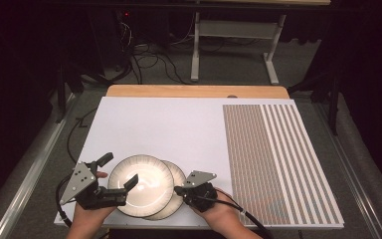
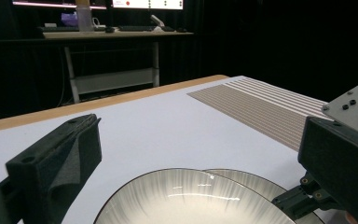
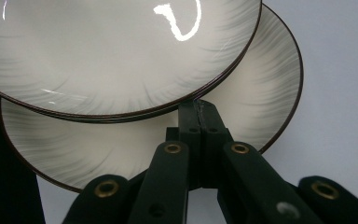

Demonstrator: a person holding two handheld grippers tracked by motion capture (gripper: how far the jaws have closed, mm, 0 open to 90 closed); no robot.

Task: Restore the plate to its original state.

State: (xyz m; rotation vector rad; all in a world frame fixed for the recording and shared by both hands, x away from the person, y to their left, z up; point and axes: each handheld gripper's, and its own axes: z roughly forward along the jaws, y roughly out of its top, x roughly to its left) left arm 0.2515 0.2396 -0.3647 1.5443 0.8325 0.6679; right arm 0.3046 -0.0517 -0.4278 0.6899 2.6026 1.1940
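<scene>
Clamped together over the lower plate [image 3: 261,98], right tool [image 3: 199,109] should steady it while left tool [image 1: 119,172], jaws apart, lifts the upper plate [image 1: 140,184] level.

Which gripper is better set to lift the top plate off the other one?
Probably left: the left gripper has open jaws straddling the top plate. The right gripper is shut, tips over the lower plate.

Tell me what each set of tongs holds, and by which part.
Nothing is held: the left tongs stand open around the upper plate; the right tongs are shut, empty.
</scene>
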